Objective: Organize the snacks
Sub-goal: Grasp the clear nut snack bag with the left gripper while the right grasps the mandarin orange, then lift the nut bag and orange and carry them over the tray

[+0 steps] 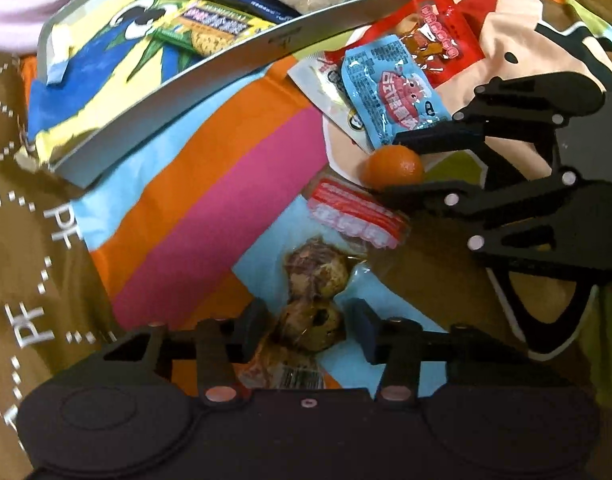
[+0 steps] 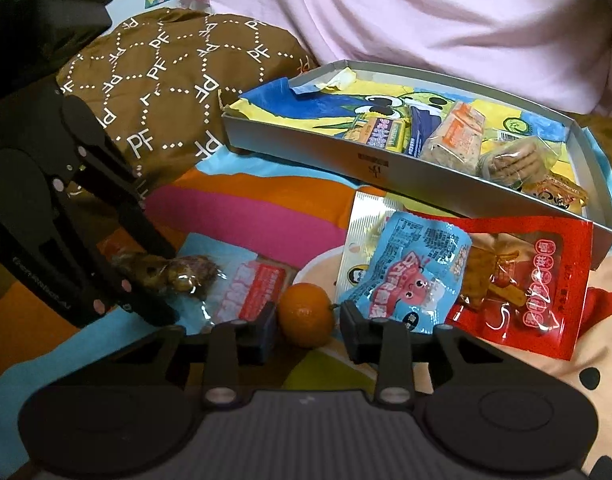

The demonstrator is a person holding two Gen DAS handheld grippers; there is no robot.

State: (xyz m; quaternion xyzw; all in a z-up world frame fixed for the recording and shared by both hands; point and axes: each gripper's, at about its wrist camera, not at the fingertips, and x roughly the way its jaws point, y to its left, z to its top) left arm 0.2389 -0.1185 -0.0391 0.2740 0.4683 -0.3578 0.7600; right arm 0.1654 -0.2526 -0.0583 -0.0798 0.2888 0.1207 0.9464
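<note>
While I hover both low:
Left gripper: spread, clear snack pack between fingers, ungripped.
Right gripper: spread, orange between fingers.

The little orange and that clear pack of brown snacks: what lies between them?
A red-and-white packet lies between the orange and brown snack pack, shown in both views.

My right claw straddles the tangerine; a sachet lies just right of it. My left claw straddles the clear packet. The box sits far behind.
</note>
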